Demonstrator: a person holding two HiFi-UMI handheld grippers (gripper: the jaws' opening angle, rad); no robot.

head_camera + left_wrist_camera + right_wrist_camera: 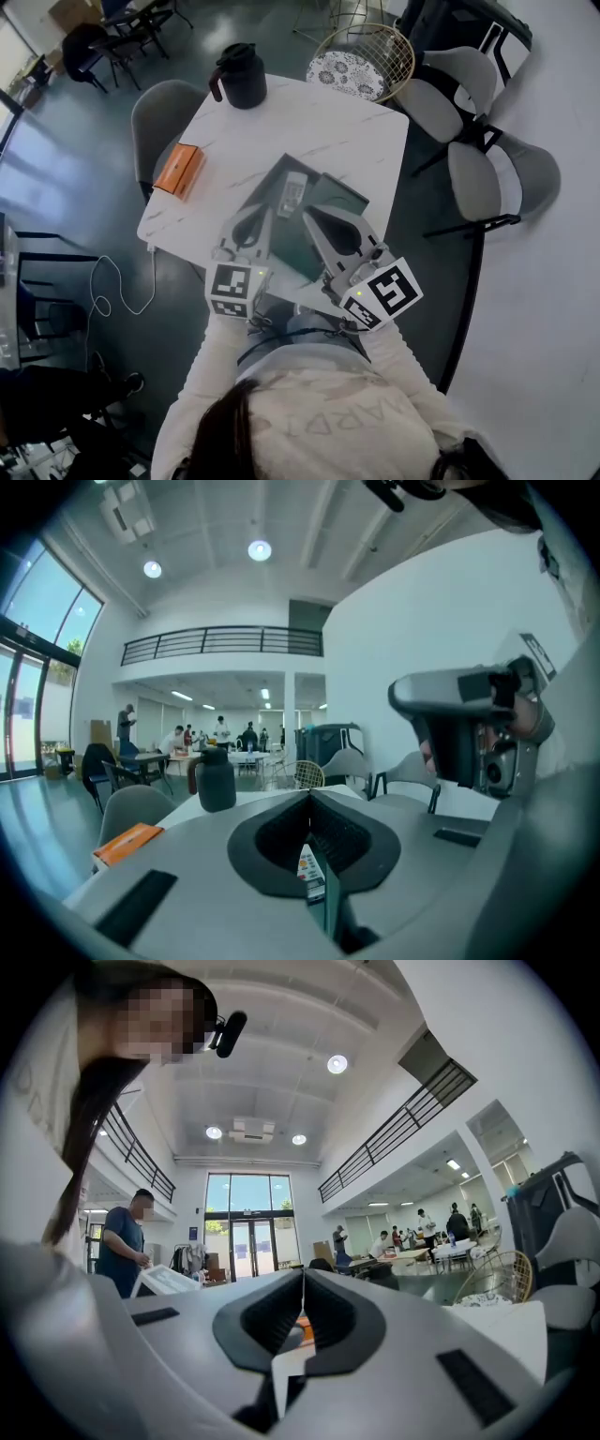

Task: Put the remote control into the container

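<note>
The remote control (293, 194) lies lengthwise in the far part of the dark container (286, 246), which sits at the near middle of the white desk (309, 122). It is just beyond the tips of both grippers and between them, touching neither. The left gripper (259, 210) hangs over the container's near left part with its fingers (281, 827) pressed together and nothing held; in the left gripper view the remote shows low down behind the closed tips, with the container's edge beside it. The right gripper (310, 216) hovers over the near right part, its fingers (328, 1312) likewise meeting tip to tip and empty. Farther out, an orange box (178, 170) lies at the desk's left edge and a black jug (242, 80) stands at the far left corner.
</note>
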